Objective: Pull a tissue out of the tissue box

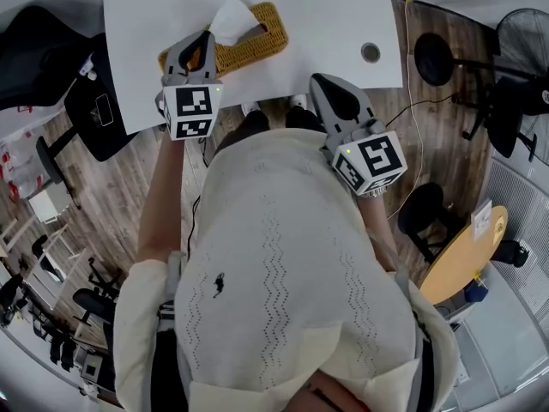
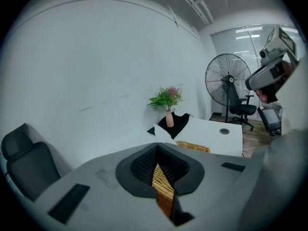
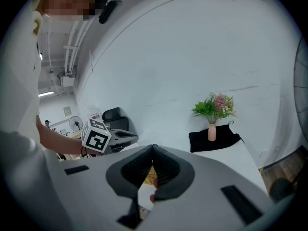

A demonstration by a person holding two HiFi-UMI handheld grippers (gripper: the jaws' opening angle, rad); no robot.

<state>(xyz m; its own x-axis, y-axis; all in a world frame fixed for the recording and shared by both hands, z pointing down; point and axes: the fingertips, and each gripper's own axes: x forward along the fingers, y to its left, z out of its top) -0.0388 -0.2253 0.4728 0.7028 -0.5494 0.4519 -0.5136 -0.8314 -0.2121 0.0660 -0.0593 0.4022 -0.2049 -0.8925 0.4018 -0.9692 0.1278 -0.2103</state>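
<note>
Tissue box [image 1: 250,45] sits far left on the table [image 1: 330,28], tissue [image 1: 230,19] standing from its slot. Soft, light, tears easily; I judge its peak the best hold. My left gripper [image 1: 204,39] and right gripper [image 1: 319,81] are pressed together, empty.

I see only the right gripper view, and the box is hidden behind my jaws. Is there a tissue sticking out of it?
Observer: Yes. In the head view a white tissue stands up from the slot of the woven box.
Operator: Where is the left gripper compared to the tissue?
Observer: The left gripper is over one end of the box, with its tips close beside the tissue.
Operator: Does it hold the tissue?
Observer: No. In the left gripper view its jaws are together at the tips, and only the woven box shows through the gap behind them.
</note>
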